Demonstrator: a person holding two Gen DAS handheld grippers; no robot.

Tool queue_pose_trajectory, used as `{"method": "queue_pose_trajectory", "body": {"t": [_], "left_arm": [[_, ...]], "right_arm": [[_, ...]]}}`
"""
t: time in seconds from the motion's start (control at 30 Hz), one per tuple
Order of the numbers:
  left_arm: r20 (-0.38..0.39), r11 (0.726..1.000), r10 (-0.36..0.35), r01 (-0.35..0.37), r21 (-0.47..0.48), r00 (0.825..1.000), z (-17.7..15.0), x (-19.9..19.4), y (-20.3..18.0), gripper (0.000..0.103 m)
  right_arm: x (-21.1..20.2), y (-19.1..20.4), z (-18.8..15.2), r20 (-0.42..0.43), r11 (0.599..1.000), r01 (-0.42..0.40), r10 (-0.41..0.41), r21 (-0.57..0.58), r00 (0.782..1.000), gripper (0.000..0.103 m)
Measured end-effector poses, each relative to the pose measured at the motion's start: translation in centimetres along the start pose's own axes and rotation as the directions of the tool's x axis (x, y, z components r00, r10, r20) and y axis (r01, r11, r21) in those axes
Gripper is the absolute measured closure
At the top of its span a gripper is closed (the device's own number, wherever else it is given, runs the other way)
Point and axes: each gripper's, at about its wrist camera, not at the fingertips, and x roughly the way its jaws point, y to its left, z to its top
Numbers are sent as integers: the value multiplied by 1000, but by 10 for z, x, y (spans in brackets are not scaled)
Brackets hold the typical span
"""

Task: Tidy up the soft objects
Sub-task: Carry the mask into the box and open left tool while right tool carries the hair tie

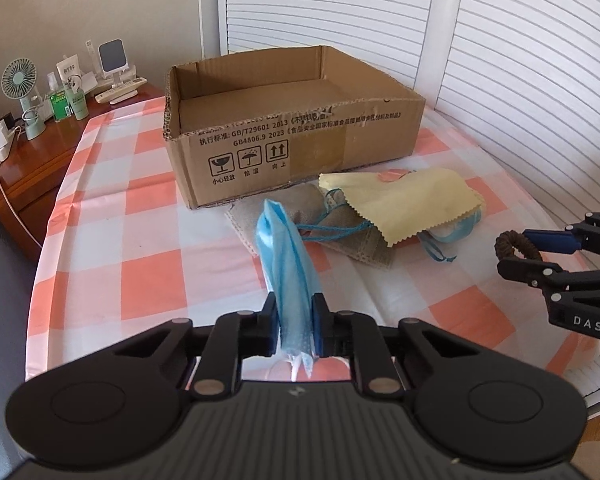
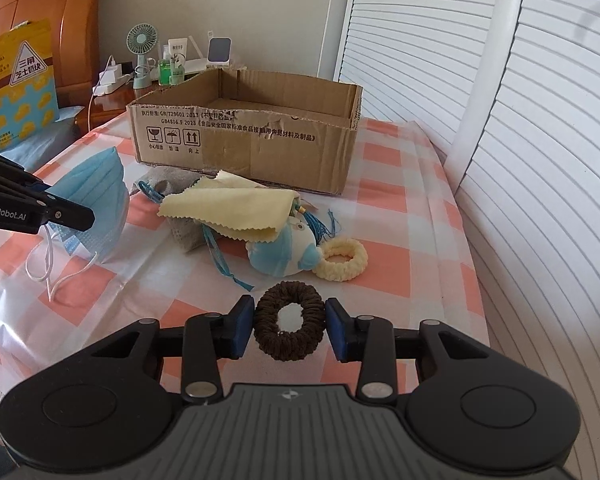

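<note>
A small green fan (image 2: pixel 141 42) is seen at eleven o'clock on a wooden nightstand (image 1: pixel 40 160). White slatted doors (image 2: pixel 540 160) are seen at three o'clock. A yellow snack bag (image 2: pixel 18 84) is propped at nine o'clock.

the cardboard box (image 1: pixel 292 136) carries printed "gb/t29601 2013" and "gb4806.9 2023", chinese text, plus fragile, keep-dry and this-way-up symbols. the right gripper (image 1: pixel 512 254) reads "das" on its side; the left gripper (image 2: pixel 80 210) reads "genrobot.ai". a yellow bag (image 2: pixel 18 80) bears a triangle with chinese characters.

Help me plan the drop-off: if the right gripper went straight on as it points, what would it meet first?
Probably the plush toy and cream scrunchie, which lie between the right gripper and the box; depth is unclear.
</note>
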Motion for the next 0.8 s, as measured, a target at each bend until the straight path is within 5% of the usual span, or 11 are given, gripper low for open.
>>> {"method": "queue_pose_trajectory", "body": {"t": [0.5,0.8], "left_arm": [[39,999,-26,24,48,999,22,-30,4,93],[110,997,-1,-8,78,994,88,-30,19,93]], "right_arm": [[-19,-5,31,48,998,-29,32,-62,998,59],[-21,-20,74,109,996,-58,65,-70,992,59]]}}
